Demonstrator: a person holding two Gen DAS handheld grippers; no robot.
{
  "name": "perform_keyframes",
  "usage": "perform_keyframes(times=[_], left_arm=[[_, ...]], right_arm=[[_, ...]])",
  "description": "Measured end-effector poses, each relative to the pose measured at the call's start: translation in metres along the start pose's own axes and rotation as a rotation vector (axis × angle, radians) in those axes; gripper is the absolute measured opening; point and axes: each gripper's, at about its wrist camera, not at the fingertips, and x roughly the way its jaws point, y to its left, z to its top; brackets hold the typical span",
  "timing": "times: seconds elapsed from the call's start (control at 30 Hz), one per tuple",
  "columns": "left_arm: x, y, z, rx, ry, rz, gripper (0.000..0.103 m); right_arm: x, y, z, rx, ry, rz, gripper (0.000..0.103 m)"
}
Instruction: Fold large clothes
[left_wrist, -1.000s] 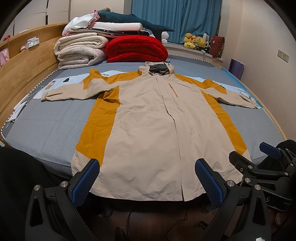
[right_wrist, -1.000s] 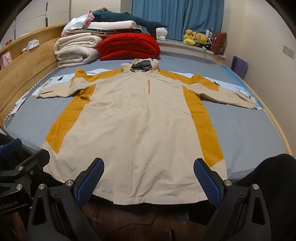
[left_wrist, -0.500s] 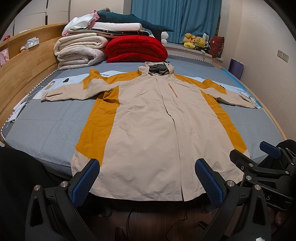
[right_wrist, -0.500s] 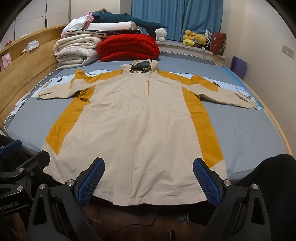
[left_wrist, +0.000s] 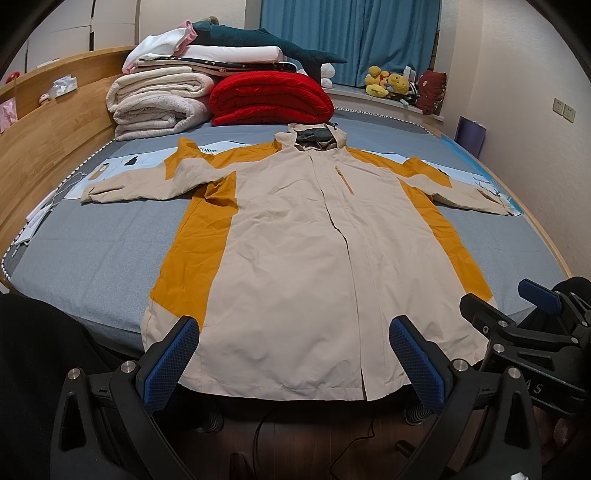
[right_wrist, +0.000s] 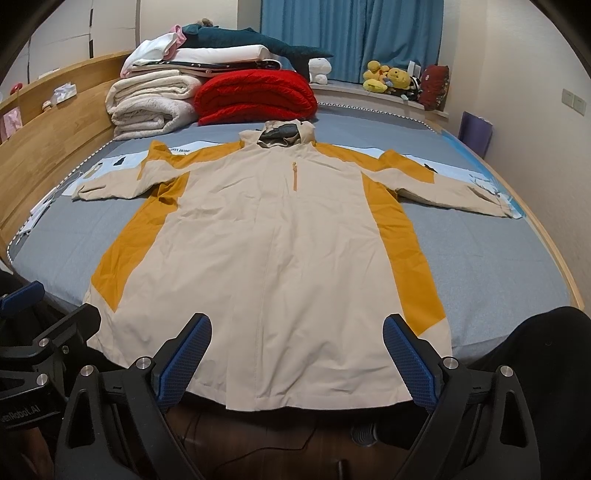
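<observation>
Both the left gripper and right gripper hover wide open, holding nothing; best pinch the jacket sleeves first and fold inward

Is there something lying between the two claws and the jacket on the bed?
Nothing visible. The left claw and right claw are open just before the hem of the jacket, with only bare floor beneath them.
</observation>
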Motion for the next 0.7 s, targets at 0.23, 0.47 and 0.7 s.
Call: perform_keyframes(times=[0.23,0.47,0.7], left_arm=[[0.000,0.000,0.000,0.000,-0.001,0.000,0.102],[-0.001,-0.002,0.002,0.003,-0.002,-0.001,0.099],[-0.010,-0.006,0.012,0.022,-0.028,-0.002,0.070]], right_arm=[[0.000,-0.004,0.001,0.020,-0.005,-0.001,0.090],[0.001,-0.007,-0.001,0.041,-0.008,0.003,0.083],[0.000,-0.007,-0.002,0.049,-0.006,0.012,0.075]])
